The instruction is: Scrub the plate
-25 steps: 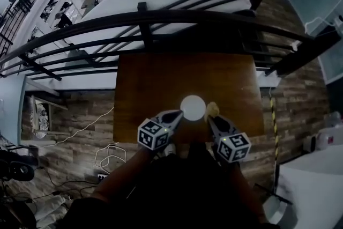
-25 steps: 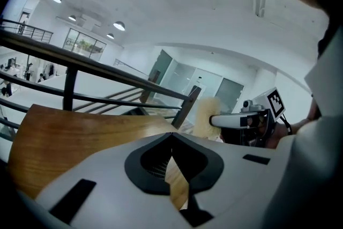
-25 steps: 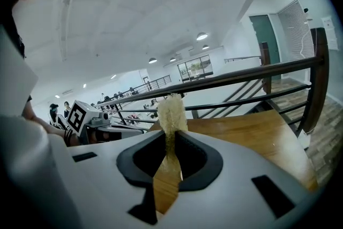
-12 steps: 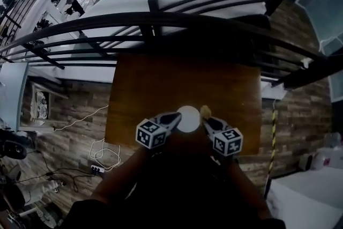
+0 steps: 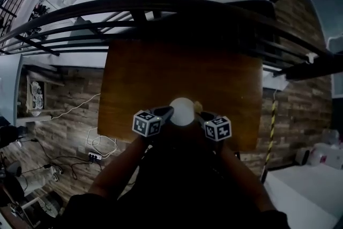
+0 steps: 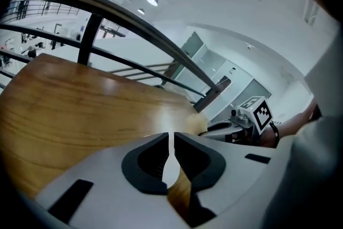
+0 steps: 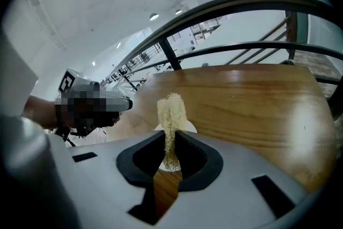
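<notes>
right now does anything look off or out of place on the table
Nothing stands out. The plate is white and looks whole, over the near side of the wooden table, with nothing spilled around it. The right gripper clamps a yellowish scrub pad upright just above the plate.

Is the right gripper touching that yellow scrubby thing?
Touching. The right gripper view shows the right gripper with its jaws closed on the lower end of the yellow scrubber, whose fluffy top sticks out past them.
</notes>
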`<state>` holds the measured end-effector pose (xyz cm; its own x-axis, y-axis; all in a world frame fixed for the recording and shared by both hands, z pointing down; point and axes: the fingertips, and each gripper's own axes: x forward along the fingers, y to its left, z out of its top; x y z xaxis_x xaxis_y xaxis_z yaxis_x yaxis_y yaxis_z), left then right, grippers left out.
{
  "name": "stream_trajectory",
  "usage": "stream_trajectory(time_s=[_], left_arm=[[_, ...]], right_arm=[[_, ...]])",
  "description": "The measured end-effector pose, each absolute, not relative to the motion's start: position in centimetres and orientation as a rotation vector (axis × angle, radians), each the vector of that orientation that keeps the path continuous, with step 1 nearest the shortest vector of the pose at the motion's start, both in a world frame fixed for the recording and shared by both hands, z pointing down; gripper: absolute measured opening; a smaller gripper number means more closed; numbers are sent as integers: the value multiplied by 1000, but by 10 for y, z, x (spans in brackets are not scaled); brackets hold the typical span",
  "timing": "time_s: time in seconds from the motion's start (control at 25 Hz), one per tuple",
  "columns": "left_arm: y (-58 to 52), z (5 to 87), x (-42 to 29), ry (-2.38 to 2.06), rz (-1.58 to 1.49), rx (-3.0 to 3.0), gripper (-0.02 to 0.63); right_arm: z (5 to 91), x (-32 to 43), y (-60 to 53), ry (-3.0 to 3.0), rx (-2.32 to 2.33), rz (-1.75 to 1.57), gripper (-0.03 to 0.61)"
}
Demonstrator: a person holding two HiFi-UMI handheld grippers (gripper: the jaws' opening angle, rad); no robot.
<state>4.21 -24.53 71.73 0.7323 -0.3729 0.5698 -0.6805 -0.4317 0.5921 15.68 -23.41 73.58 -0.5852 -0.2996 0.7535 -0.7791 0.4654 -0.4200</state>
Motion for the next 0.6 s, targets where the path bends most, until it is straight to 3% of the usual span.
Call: stream_trajectory(time_s=[0.4, 0.6], left_arm=[[-233, 781, 36, -830, 604, 1949, 138], [-222, 806, 39, -807, 589, 1872, 155]], right_arm=[[816, 168, -220, -1967, 779, 963, 55], [825, 170, -222, -1964, 777, 946, 55]])
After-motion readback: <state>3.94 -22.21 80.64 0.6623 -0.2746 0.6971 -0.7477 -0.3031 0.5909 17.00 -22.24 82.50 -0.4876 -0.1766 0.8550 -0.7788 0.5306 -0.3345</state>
